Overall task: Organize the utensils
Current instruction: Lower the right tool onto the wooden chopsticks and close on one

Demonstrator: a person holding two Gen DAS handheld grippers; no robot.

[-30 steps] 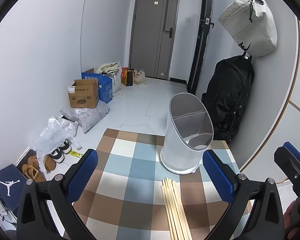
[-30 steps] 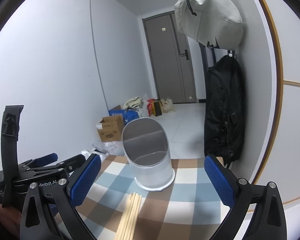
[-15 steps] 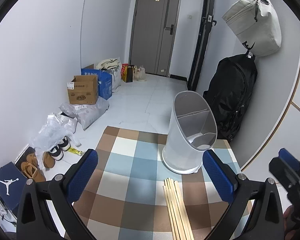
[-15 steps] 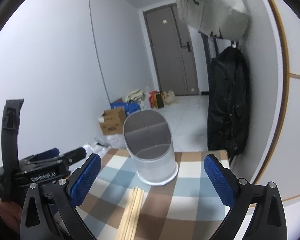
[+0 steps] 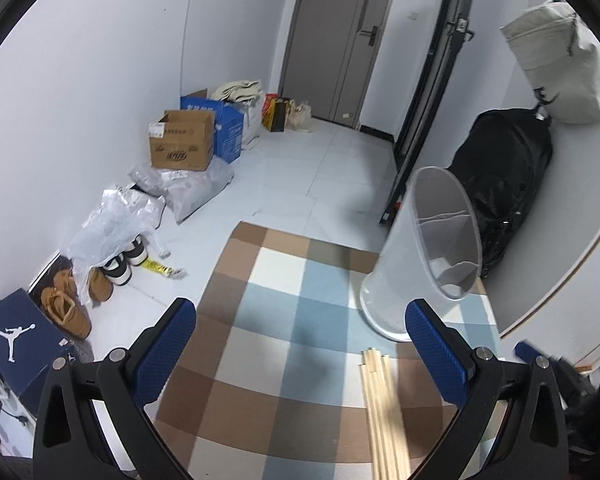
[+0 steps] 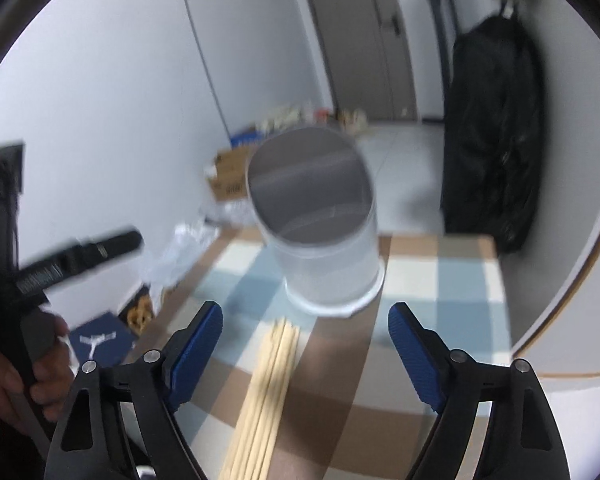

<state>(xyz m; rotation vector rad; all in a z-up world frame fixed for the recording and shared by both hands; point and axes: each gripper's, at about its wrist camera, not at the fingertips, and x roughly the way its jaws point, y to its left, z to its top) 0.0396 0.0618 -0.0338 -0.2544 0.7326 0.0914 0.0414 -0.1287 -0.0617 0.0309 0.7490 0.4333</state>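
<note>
A white divided utensil holder (image 5: 432,248) stands upright at the far right of a checked cloth (image 5: 284,344); it also shows in the right wrist view (image 6: 320,236). A bundle of pale wooden chopsticks (image 5: 384,412) lies flat on the cloth in front of it, also seen in the right wrist view (image 6: 268,392). My left gripper (image 5: 300,348) is open and empty, left of the chopsticks. My right gripper (image 6: 304,352) is open and empty, above the chopsticks with their far end between its jaws.
A black backpack (image 5: 504,184) and a grey bag (image 5: 560,68) hang on the right wall. Cardboard boxes (image 5: 184,140), plastic bags, shoes (image 5: 100,280) and a shoebox (image 5: 16,340) lie on the floor at left. The left gripper's handle (image 6: 40,272) shows left of the right one.
The right gripper has tipped down and moved forward over the chopsticks, and its view is blurred. The left gripper has shifted left, so the holder and chopsticks sit further right.
</note>
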